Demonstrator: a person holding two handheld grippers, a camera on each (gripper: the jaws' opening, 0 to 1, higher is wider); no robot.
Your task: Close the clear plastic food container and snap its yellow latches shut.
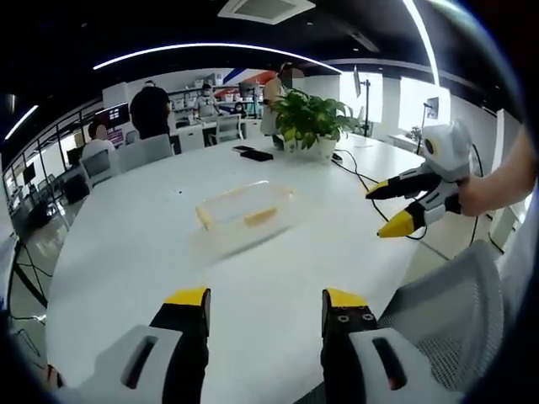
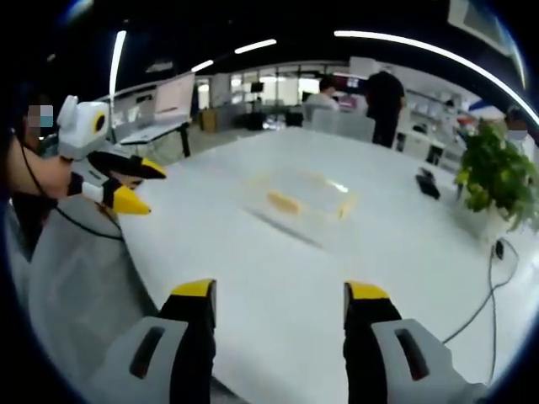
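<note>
We judge the clear container [image 1: 246, 215], frame centre, light and slippery; press at its yellow latches [image 1: 260, 217]. Left gripper [image 1: 265, 307] and right gripper [image 2: 280, 301] both gape wide, empty.

A wide white tabletop [image 1: 152, 244] is seen in an open office. A potted plant [image 1: 312, 119] is set at its far side. Grey chairs [image 1: 139, 153] and desks are ranged beyond, ceiling light strips [image 1: 210, 47] are lit, and windows [image 1: 413, 97] are bright.
</note>
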